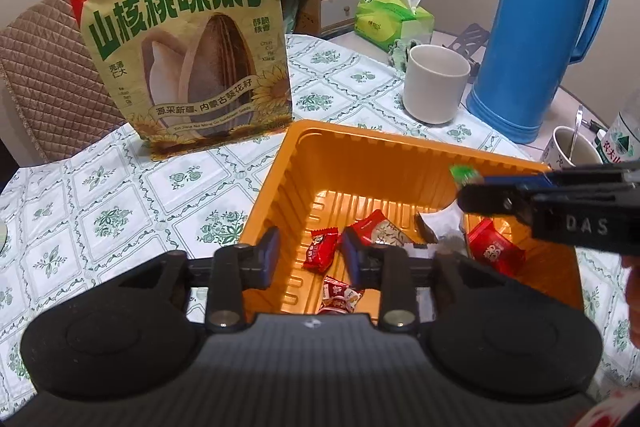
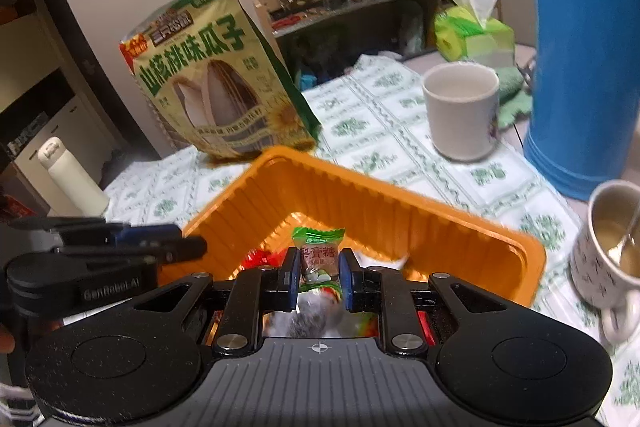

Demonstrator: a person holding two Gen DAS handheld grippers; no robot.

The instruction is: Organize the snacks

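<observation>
A: Start on the left. What's there?

B: The seed bag [image 1: 188, 39] stands upright on the tablecloth [image 1: 120, 195], just behind the orange tray [image 1: 276, 187]. Neither gripper touches it.

A: And the left gripper [image 1: 310, 255]?

B: It hangs over the tray's near-left corner, jaws narrowly apart with nothing pinched between them. A red candy [image 1: 320, 251] shows through the gap, lying on the tray floor, with other red packets [image 1: 494, 247] around it. No earlier view is given, so I judge only that it is empty.

A: The right one?

B: The right gripper [image 2: 319, 273] is clamped on a green candy [image 2: 318, 253], pads pressing the wrapper's middle, twisted end sticking up. It sits above the tray's interior, over the pile.

A: So the step in hand is dropping that sweet in?

B: Probably. To do it well, I'd keep the tips inside the tray walls and lower before letting go, so it doesn't bounce off the ribbed side. Open fully; the crinkly wrapper may cling to a pad.

A: Risks on the right?

B: The white mug [image 2: 464, 111] and the thermos [image 2: 580, 47] stand beyond the tray, and a cup with a spoon [image 2: 612, 247] sits just beside its right edge. Pulling back, the right hand should rise rather than swing outwards.
</observation>
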